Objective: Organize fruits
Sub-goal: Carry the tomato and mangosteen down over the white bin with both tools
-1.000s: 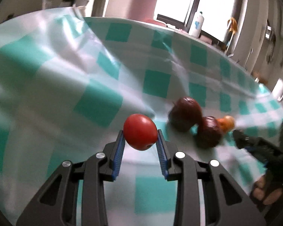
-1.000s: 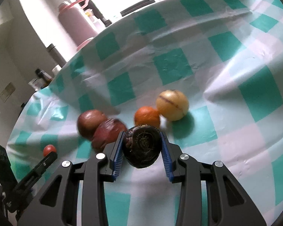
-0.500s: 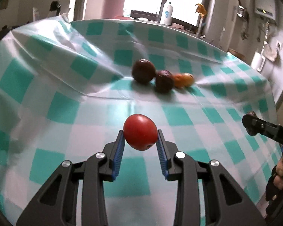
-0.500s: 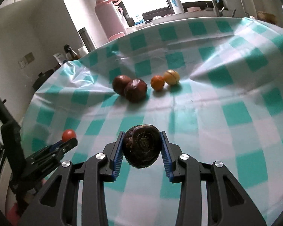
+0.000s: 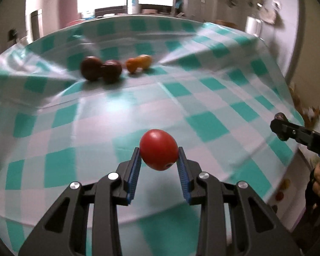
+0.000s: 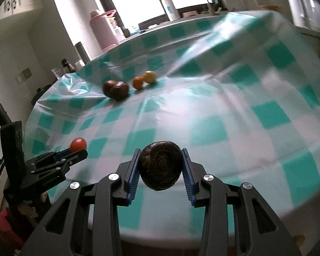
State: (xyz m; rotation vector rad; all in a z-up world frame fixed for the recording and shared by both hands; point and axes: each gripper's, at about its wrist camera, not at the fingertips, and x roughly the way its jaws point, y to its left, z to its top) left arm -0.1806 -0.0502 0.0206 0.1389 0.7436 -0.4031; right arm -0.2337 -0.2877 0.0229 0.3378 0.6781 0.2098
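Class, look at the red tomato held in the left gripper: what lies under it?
Under the round red tomato, clamped in the left gripper, lies the teal-and-white checked tablecloth. What the cloth covers cannot be seen.

left gripper (image 5: 159,166) and right gripper (image 6: 160,168): same build, matte black skeletal plastic arms with triangular cutouts, silver round screw heads, blue ribbed pads on the jaws; bare skin of hand (image 5: 319,180) on right handle

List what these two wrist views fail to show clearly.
- Yellow fruit: left view, motion blur merges it with the orange fruit.
- Dark fruit: right view, its underside is out of sight.
- Objects on the floor: left view, small and blurred, can't be identified.
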